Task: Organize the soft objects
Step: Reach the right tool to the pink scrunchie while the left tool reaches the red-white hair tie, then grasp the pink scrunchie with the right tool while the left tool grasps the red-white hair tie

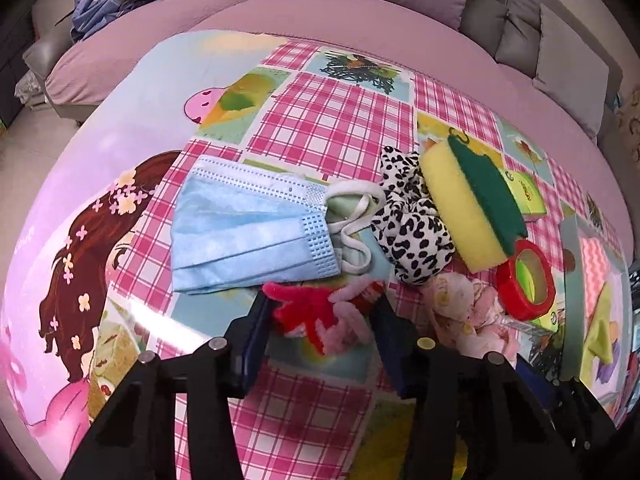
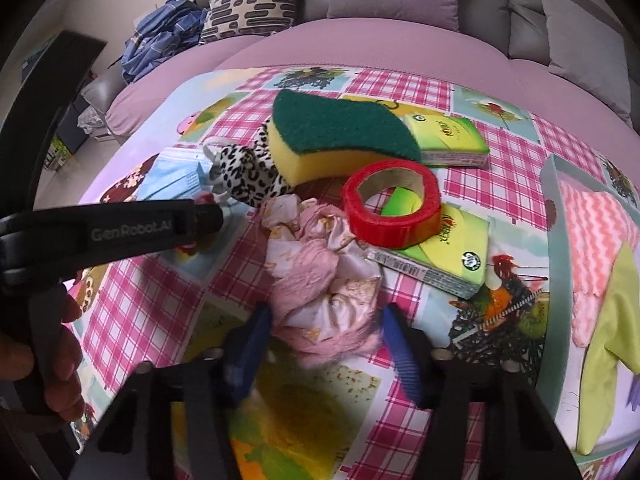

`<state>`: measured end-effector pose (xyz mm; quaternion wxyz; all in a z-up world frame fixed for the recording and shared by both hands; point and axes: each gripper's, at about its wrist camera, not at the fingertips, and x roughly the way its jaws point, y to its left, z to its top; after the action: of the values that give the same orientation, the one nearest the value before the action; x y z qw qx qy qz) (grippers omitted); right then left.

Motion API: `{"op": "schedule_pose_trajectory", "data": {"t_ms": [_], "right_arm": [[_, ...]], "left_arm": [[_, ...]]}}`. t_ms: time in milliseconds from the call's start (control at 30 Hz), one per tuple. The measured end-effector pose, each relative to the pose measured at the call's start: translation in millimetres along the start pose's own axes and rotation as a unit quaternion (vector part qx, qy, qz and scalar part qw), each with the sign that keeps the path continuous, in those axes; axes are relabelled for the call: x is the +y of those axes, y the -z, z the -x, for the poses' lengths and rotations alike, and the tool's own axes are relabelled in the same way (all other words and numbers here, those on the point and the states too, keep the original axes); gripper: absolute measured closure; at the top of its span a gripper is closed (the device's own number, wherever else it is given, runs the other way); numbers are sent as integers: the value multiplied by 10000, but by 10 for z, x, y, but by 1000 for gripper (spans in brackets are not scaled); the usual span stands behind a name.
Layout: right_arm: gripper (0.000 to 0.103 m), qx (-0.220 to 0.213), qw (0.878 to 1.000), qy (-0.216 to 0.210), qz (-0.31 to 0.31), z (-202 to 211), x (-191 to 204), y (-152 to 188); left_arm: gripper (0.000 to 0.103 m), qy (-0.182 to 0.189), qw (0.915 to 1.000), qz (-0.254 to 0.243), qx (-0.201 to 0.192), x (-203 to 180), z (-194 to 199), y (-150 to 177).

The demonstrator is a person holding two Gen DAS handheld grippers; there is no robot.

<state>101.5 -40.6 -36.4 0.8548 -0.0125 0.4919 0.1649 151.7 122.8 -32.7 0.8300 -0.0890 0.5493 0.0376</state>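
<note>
Left wrist: left tongs (image 1: 322, 318) closed on red-pink fuzzy toy (image 1: 316, 314) on desk (image 1: 320, 120), just below mask (image 1: 248, 236). Scrunchie (image 1: 412, 232), sponge (image 1: 468, 208), tape (image 1: 526, 280) to right.

Right wrist: right tongs (image 2: 326, 330) pinch pink cloth (image 2: 320, 276) on desk, beside tape (image 2: 394, 208) on tissue pack (image 2: 452, 256). Tray (image 2: 554, 208) at right holds gloves (image 2: 600, 248).

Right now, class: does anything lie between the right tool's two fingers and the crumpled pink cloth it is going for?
Nothing visible does. The crumpled pink cloth already sits between the right tool's blue fingers, with only bare tablecloth around its near end. The red tape roll lies beyond it.
</note>
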Motion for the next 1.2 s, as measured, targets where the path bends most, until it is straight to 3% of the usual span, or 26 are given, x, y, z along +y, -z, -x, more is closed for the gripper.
{"op": "schedule_pose_trajectory", "data": {"t_ms": [133,367,767,1200], "right_arm": [[69,-13,10000,-38,31,4,17,1],[86,-42,9998,-154,-74,34,-38,4],[89,-328,9990,-287,-63,340,-91,28],[89,-1100,9931,-125,-377,1050,-399,-3]], "left_arm": [[53,-16,10000,-78,25,-12,-5,-5],[53,-38,9998,-166,34,-44,51,15],[53,-58,9990,-340,-302,-187,380,46],[53,-71,9912,-645,-1157,-437,1076,-19]]}}
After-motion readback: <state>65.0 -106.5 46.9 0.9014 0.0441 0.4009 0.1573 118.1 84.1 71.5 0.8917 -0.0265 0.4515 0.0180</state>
